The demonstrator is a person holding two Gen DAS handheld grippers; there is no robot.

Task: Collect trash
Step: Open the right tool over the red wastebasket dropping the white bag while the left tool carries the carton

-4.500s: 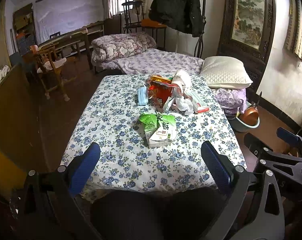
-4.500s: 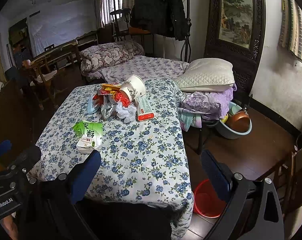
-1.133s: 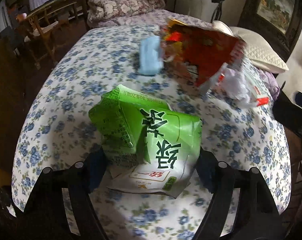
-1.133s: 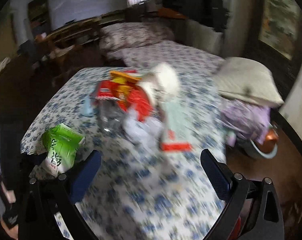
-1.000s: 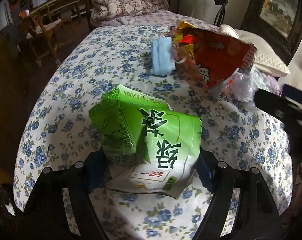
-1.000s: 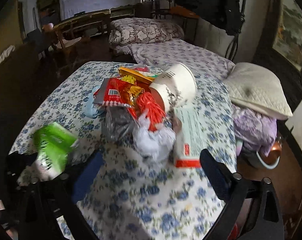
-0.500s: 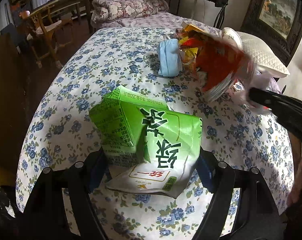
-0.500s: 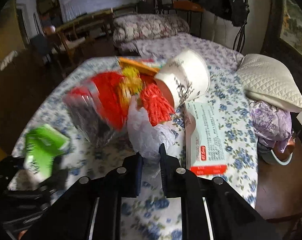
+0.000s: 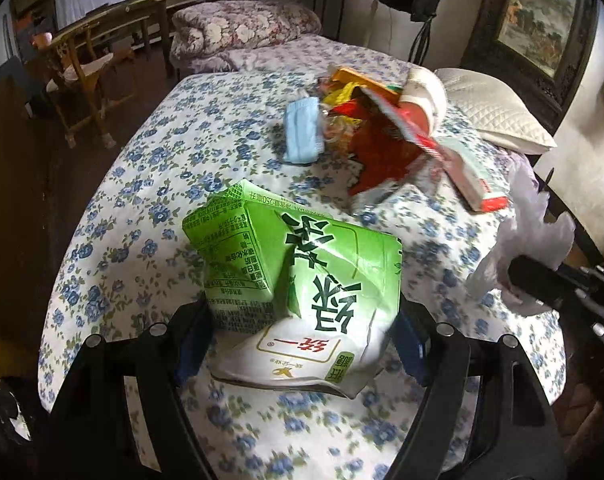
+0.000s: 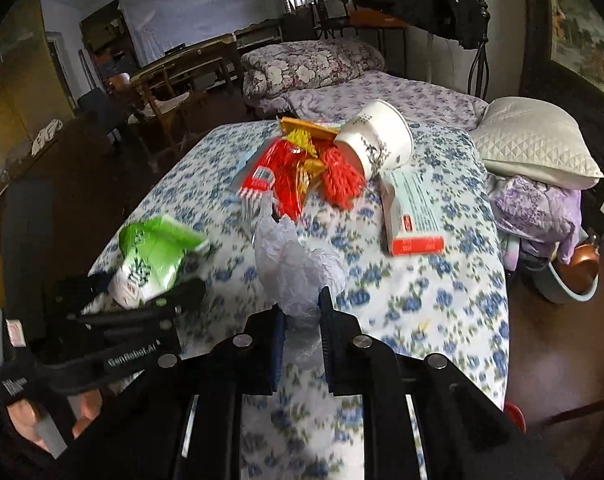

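My left gripper (image 9: pixel 298 336) is shut on a crushed green drink carton (image 9: pixel 302 280), held just above the flowered tablecloth (image 9: pixel 142 200); the same carton (image 10: pixel 154 256) shows at the left of the right wrist view. My right gripper (image 10: pixel 300 312) is shut on a crumpled whitish plastic bag (image 10: pixel 294 264), lifted off the cloth; the bag (image 9: pixel 533 240) appears at the right of the left wrist view. Farther back lies a pile: red snack wrappers (image 10: pixel 290 176), a white paper cup (image 10: pixel 377 144) on its side, a white and red box (image 10: pixel 413 216) and a blue face mask (image 9: pixel 302 132).
A bed with a white pillow (image 10: pixel 537 144) and folded quilt (image 10: pixel 309 64) stands behind the table. A basin with a copper pot (image 10: pixel 577 268) sits on the floor at the right. Wooden chairs (image 9: pixel 82 76) stand to the left. A red bin's edge (image 10: pixel 513 416) shows below the table.
My right gripper went from wide open to shut on the plastic bag and pulled it away from the pile toward me. The left gripper keeps the carton and has shifted slightly.
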